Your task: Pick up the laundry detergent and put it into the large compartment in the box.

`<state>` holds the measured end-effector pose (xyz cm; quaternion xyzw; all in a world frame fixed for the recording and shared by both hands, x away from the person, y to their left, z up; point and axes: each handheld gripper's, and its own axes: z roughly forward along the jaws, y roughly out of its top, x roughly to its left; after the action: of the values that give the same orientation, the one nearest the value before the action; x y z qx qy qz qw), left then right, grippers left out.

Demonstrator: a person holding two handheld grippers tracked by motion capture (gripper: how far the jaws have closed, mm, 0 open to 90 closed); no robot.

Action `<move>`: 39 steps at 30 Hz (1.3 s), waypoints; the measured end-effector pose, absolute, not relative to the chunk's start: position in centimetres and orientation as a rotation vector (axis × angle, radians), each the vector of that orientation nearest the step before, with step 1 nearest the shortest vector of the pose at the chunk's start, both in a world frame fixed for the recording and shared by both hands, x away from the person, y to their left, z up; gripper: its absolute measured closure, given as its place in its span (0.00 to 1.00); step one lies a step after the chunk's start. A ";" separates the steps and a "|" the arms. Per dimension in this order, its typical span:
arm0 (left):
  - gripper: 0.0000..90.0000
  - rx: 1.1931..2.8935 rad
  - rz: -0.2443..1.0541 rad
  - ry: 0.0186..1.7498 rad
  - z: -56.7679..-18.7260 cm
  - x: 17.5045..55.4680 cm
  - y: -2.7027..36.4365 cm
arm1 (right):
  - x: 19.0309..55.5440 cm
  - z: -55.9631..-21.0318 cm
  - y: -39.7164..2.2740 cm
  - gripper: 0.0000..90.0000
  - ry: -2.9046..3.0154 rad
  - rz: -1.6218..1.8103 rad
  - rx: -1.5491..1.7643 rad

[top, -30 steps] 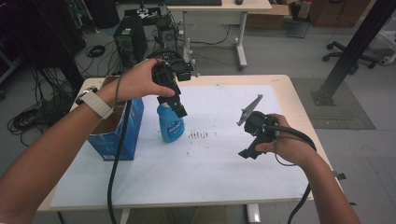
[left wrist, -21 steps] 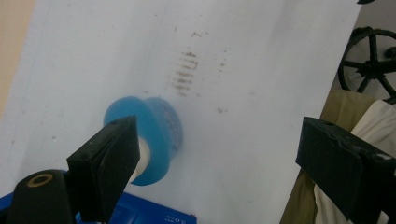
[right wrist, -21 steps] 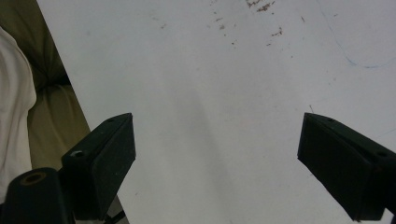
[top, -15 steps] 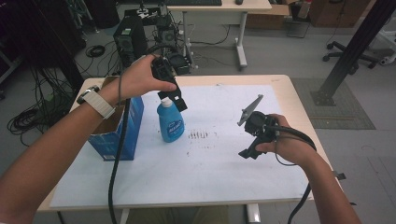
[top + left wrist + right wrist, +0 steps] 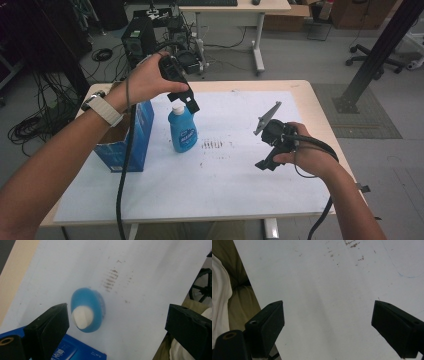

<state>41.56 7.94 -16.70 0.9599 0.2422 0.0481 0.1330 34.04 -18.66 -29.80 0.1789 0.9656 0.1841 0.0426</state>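
Note:
A blue bottle (image 5: pixel 182 131) with a white cap stands upright on the white sheet (image 5: pixel 225 180), next to a blue cardboard box (image 5: pixel 134 131). My left gripper (image 5: pixel 190 101) hangs just above the cap, pointing down. In the left gripper view it (image 5: pixel 117 310) is open; the bottle (image 5: pixel 96 302) sits below, close to the left-hand jaw, untouched. My right gripper (image 5: pixel 265 162) hovers low over the sheet to the right, with its grey plate (image 5: pixel 267 117) sticking up. In its own view the right gripper (image 5: pixel 327 306) is open, with bare sheet between the jaws.
Dark smudges (image 5: pixel 214 145) mark the sheet between the bottle and the right hand. The open-topped box stands at the table's left edge (image 5: pixel 82 107). Cables trail from both grippers toward the person. Behind the table are a computer tower (image 5: pixel 137 40) and another desk (image 5: pixel 240 7).
My left gripper has lifted a little above the bottle's cap and drawn back. The bottle stands where it was. The right hand has barely moved.

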 end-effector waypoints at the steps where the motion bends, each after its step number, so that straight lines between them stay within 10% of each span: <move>1: 0.06 2.778 0.138 0.712 -16.6 41.6 8.0 | 34.0 -29.8 -18.7 0.13 2.954 0.563 0.547; 39: 0.09 2.774 0.156 0.898 -17.0 43.3 8.6 | 33.9 -30.0 -18.9 0.13 2.959 0.572 0.558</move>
<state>43.29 8.61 -17.00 0.9442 0.3057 0.0530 0.1106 33.93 -18.86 -29.99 0.1819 0.9647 0.1865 0.0385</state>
